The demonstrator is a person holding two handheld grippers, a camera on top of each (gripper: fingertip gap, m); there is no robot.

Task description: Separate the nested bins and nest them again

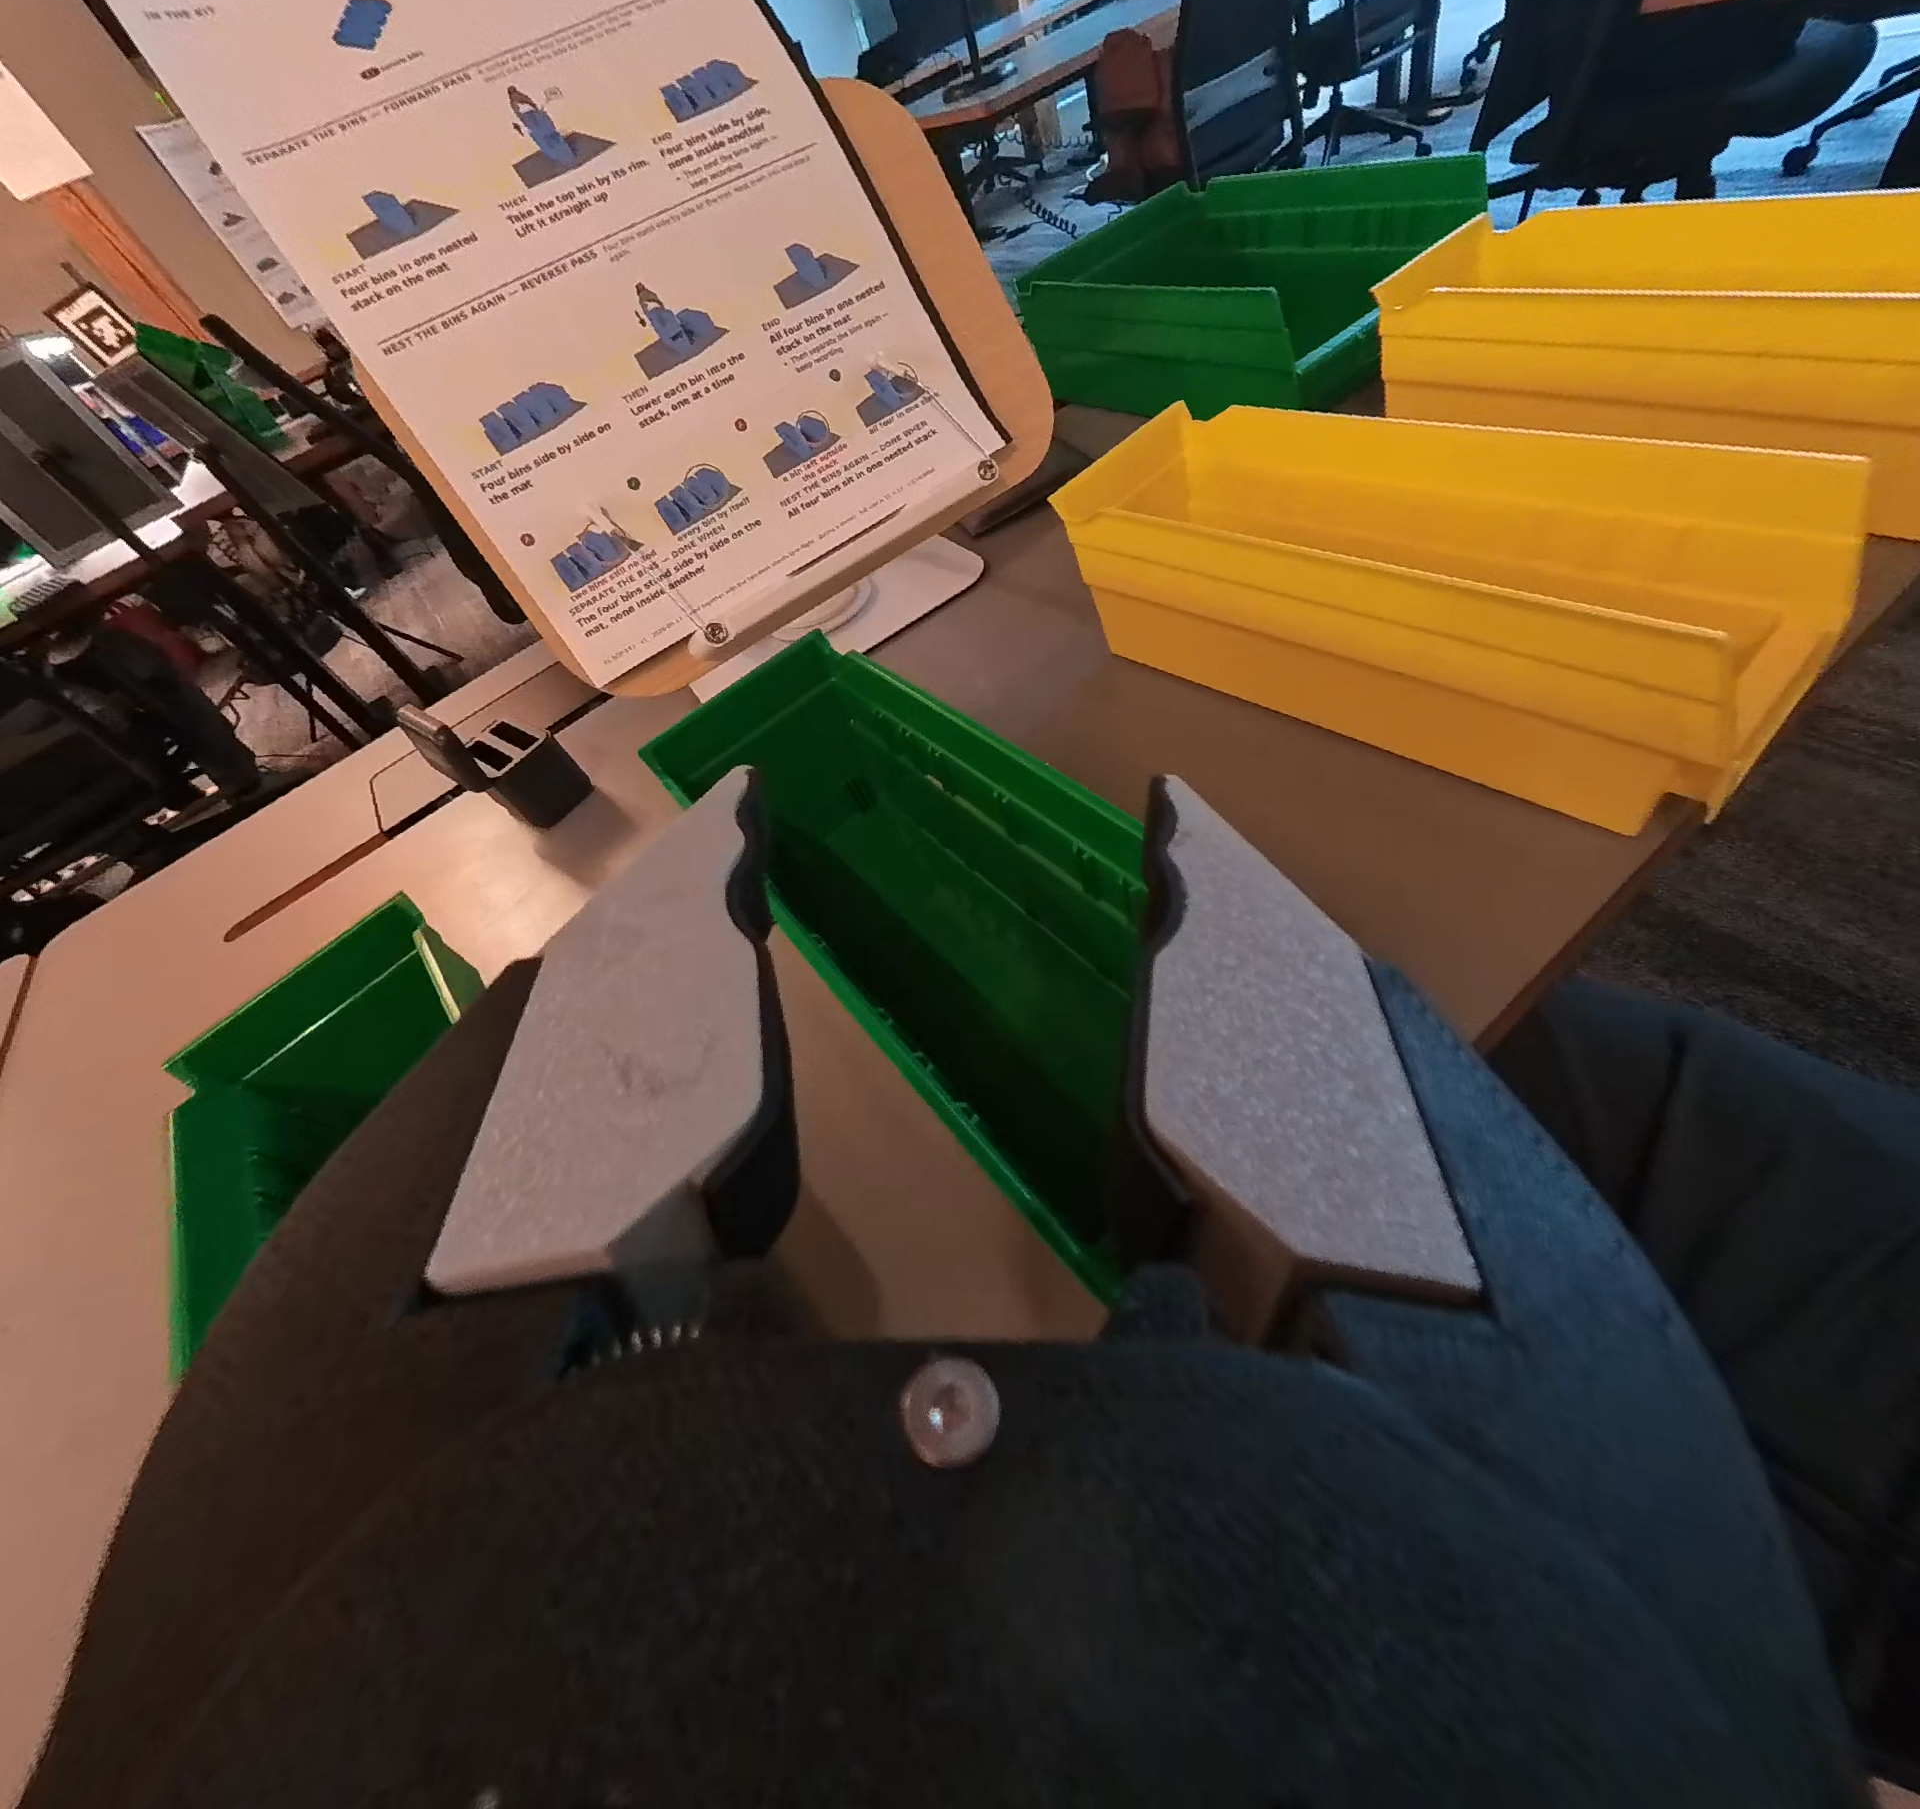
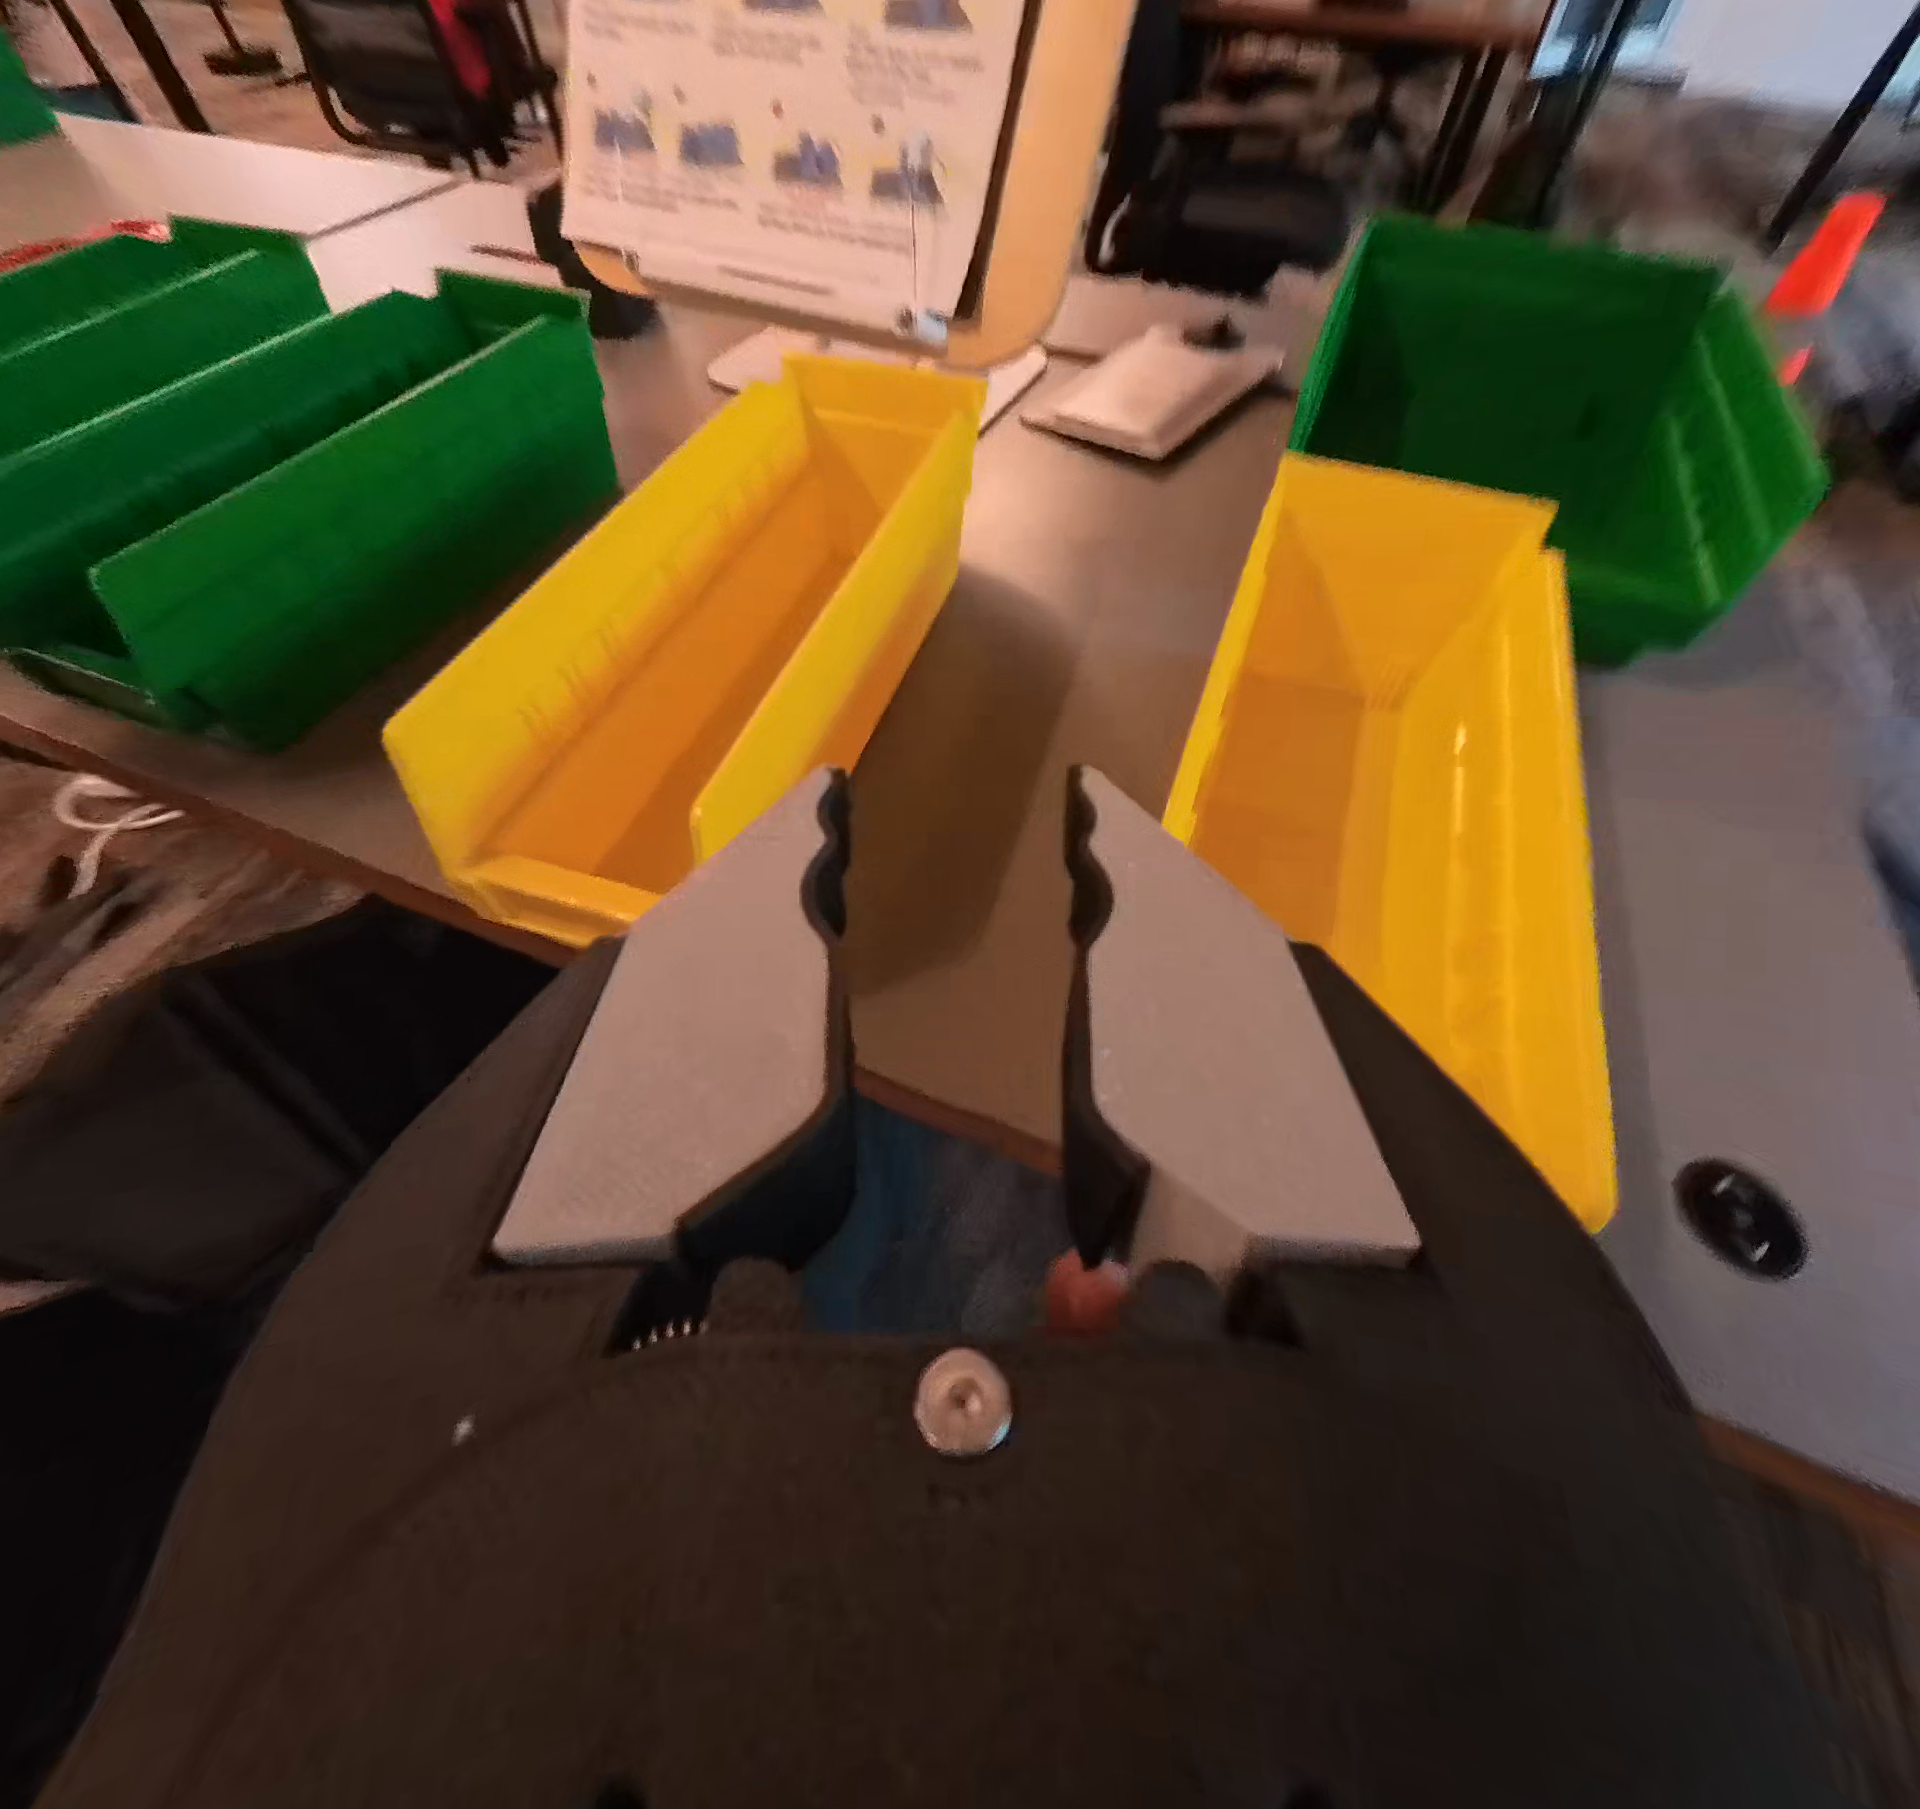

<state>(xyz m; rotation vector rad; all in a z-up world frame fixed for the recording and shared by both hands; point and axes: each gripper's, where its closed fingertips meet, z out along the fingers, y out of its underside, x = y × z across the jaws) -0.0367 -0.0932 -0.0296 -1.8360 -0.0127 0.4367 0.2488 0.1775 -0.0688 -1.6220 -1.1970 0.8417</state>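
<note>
5 bins show on the brown table [image 1: 1351, 824], none inside another as far as the views let me tell: 3 green and 2 yellow, long narrow open boxes of thin moulded plastic.

From the left wrist view, the left gripper [image 1: 951, 855] has its jaws spread apart and holds nothing. It hovers over the near green bin [image 1: 935, 824], whose left long wall runs up between the 2 fingers; whether a finger touches it I cannot tell. A second green bin [image 1: 301, 1053] sits just to the left, partly hidden. A third green bin [image 1: 1226, 305] lies well beyond, near an instruction board [image 1: 540, 232].

From the right wrist view, the right gripper [image 2: 958, 855] is also apart and empty. It hangs over bare table between the left yellow bin [image 2: 665, 647] and the right yellow bin [image 2: 1392, 772], touching neither.

Judging by looks, these bins are light and fairly stiff, with smooth, rather slippery walls that may flex a little under a pinch. The best hold is likely the top rim of a long wall or an end wall, one finger inside and one outside, near the middle so the bin hangs level.
</note>
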